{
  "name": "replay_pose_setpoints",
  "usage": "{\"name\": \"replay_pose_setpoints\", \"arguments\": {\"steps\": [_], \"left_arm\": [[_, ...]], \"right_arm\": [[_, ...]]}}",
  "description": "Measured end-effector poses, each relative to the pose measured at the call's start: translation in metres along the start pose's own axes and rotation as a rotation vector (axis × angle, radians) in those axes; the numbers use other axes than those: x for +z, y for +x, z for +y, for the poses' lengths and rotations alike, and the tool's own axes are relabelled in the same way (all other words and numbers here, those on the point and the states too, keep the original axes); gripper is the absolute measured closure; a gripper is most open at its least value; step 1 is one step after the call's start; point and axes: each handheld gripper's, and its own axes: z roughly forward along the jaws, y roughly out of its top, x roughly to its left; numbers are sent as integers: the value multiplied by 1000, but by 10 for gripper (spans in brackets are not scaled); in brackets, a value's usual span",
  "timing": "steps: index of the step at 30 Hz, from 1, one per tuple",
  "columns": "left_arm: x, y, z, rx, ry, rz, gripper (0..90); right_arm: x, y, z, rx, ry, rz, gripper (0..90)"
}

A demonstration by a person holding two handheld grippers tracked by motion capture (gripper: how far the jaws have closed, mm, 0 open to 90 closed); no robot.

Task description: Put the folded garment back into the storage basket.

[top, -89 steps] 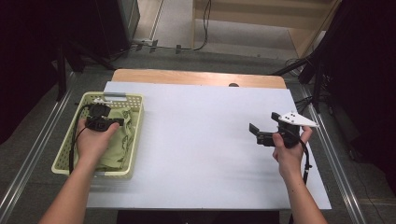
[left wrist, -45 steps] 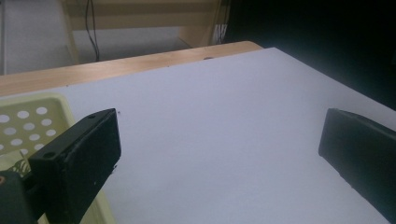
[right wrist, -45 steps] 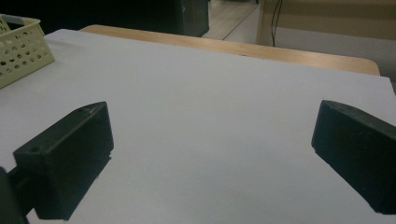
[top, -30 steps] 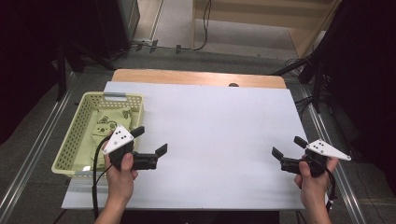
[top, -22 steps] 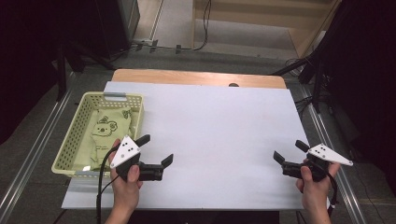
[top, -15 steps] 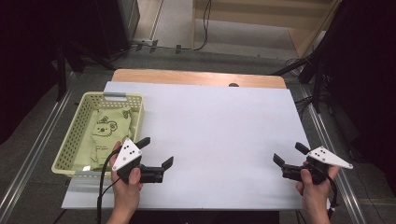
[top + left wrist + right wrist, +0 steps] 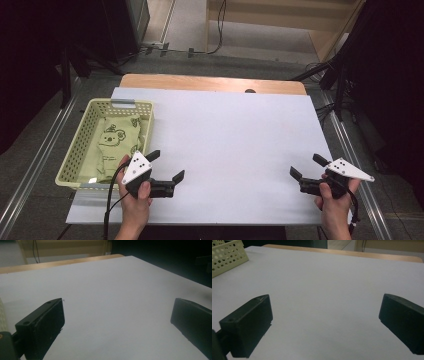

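left claw [image 7: 166,169] wide, empty | right claw [image 7: 309,167] wide, empty | green cloth [image 7: 116,145] in basket [image 7: 80,150] | rest both low on desk [image 7: 235,140]

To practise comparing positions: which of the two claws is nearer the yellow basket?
The left claw, at the table's near-left, just past the basket's near corner. The right claw is across the white table, by its right edge.

**White worktop, one basket**

The worktop [image 7: 225,140] was white, with a wooden strip along its far edge. A pale yellow perforated basket [image 7: 80,145] sat on its left side, holding a folded green cloth [image 7: 116,145].
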Motion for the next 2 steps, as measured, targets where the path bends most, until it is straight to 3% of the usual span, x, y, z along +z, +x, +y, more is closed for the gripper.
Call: {"name": "replay_pose_setpoints", "arguments": {"steps": [2], "left_arm": [[0, 0, 0, -1, -1, -2, 0]], "right_arm": [[0, -1, 0, 6, -4, 4, 0]]}}
